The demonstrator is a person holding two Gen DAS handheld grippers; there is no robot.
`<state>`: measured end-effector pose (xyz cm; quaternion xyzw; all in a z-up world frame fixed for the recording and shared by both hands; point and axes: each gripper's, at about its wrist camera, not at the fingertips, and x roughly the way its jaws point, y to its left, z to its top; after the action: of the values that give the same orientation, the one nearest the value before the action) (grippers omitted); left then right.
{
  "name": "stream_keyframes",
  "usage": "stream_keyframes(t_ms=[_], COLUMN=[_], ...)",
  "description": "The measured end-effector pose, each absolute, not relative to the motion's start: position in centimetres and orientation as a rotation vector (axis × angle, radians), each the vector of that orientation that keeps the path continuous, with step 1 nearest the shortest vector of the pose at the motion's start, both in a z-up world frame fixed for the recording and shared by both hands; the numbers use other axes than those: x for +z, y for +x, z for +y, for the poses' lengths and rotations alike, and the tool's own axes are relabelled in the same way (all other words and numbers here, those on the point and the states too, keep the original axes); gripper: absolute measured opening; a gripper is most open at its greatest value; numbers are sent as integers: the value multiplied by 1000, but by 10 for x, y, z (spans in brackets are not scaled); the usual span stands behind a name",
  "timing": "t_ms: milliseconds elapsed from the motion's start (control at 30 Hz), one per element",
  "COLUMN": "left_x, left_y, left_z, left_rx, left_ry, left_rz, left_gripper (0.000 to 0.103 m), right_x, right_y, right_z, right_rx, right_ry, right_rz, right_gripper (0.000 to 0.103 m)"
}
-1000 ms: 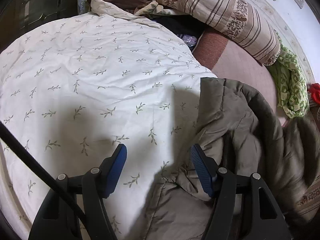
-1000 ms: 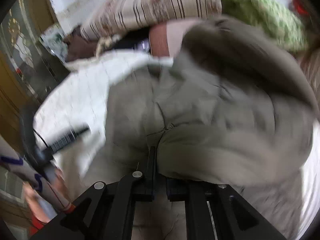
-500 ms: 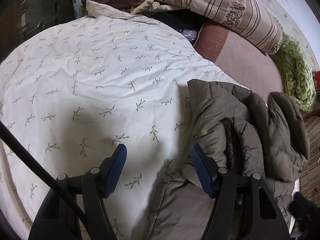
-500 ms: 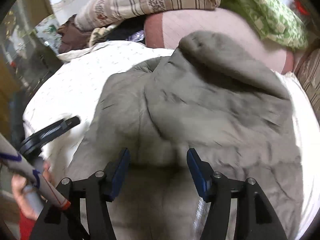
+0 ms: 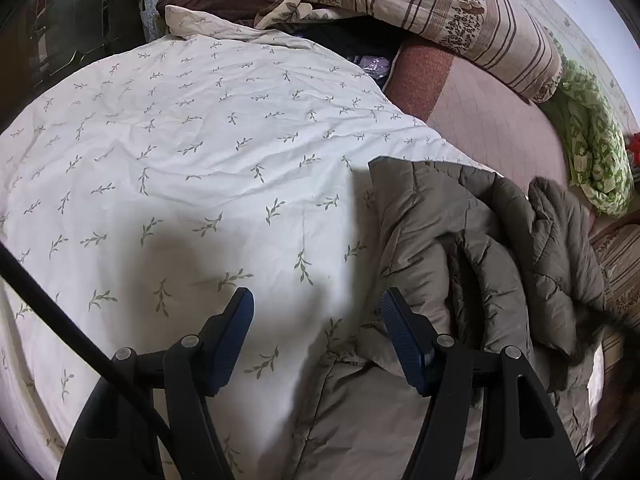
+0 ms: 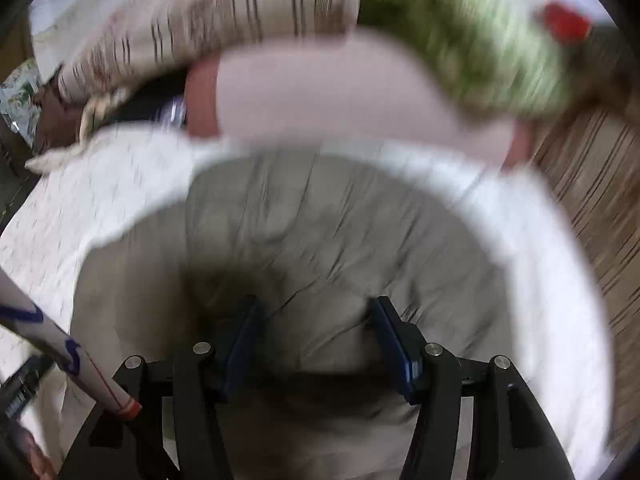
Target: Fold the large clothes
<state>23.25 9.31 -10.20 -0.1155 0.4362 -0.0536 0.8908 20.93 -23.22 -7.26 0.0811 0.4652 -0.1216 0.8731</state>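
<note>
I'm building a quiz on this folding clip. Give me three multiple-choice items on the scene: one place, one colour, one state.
1. What does the padded jacket lie on?
A. a leaf-print quilt
B. a bare floor
C. a chair

2. What colour are the left gripper's finger pads?
A. red
B. blue
C. white

3. How do the right gripper's jaws stand?
A. clamped on the jacket
B. apart, gripping nothing
C. out of view

Answers:
1 A, quilt shows around it.
2 B, both pads are blue.
3 B, a gap shows between the pads.

Blk hand-held gripper point(image 5: 317, 334), blue pads point(image 5: 404, 344).
</note>
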Motion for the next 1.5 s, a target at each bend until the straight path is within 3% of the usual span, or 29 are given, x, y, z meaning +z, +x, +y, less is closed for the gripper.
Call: stream_keyframes(t_ms=[67, 133, 400, 600, 633, 700, 800, 1033, 1100, 1333, 1433, 1500], left_x=[-102, -104, -98, -99, -98, -97, -92, -95, -94, -96, -99, -100], left_y=[235, 237, 235, 234, 234, 233, 232, 235, 234, 231, 233, 234], left_z=[92, 90, 109, 129, 131, 134, 133, 130, 131, 122, 111, 105], left_rx=[-113, -118, -85, -52, -48, -46, -39, -43, -42, -53, -67, -75], left_ry=[-244, -244, -303, -376, -382, -383, -362, -342, -342, -317, -264, -247], left_rz=[907, 919, 902, 903, 899, 894, 872, 888, 887, 898, 916, 924], left_gripper=[66, 66, 66, 66, 66, 66, 66, 66, 66, 66, 66, 66], right_x=[-112, -119, -35, -55, -66, -91, -102, -104, -86, -25, -43, -81], right_y=[210, 206, 151, 156, 166, 193, 227, 262, 239, 174, 187, 203], right_z=[-222, -214, -153, -63, -54, -47, -53, -57, -59, -114, -151, -171], right_rx=[-226, -249, -167, 105, 108, 78, 39, 6, 62, -51, -223, -254], right_ry=[146, 61, 15, -102, -122, -135, -63, 9, 66, 13, -18, 0], right_rz=[1066, 1031, 749, 824, 859, 963, 998, 1015, 1001, 799, 831, 979], right_gripper=[63, 63, 63, 63, 60, 15, 12, 16, 33, 35, 37, 39])
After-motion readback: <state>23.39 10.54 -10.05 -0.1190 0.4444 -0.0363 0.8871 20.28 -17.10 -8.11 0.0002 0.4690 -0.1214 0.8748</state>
